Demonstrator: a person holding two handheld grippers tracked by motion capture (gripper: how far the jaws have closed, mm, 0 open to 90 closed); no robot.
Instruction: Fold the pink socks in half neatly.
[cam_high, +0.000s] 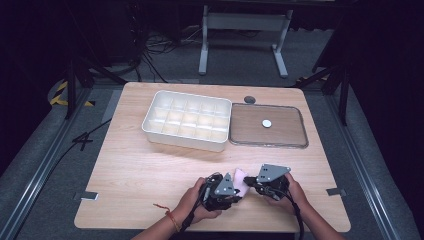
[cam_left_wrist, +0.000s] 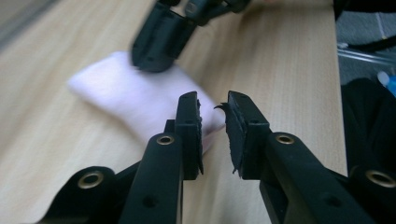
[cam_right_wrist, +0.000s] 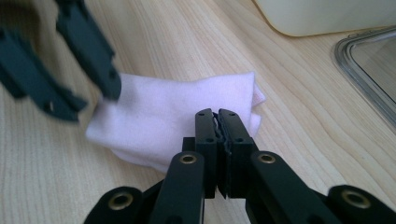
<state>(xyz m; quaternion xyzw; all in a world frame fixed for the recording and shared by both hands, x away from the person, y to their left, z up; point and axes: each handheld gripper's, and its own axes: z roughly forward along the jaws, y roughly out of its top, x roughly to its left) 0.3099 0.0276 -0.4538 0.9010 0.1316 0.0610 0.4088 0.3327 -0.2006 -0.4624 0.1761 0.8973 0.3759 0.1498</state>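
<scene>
1. Lying on the desk (cam_high: 150, 165) near its front edge: a pale pink folded cloth (cam_right_wrist: 177, 112), soft and slightly rumpled.
2. Left tool (cam_left_wrist: 214, 108): released, jaws parted beside the cloth's edge.
3. Right tool (cam_right_wrist: 216, 116): clenched at the cloth's near edge; a pinch of fabric cannot be confirmed.

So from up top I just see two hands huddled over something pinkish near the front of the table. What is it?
Observer: A folded pale pink cloth, lying flat on the wooden table. The gripper views show it close up.
Operator: Is the left tool holding it?
Observer: No. The left gripper's jaws stand apart. A corner of the cloth shows through the gap, but nothing presses on it.
Operator: And the right one?
Observer: The right gripper's jaws are shut, with their tips down at the cloth. I cannot tell whether a fold is caught between them.
</scene>
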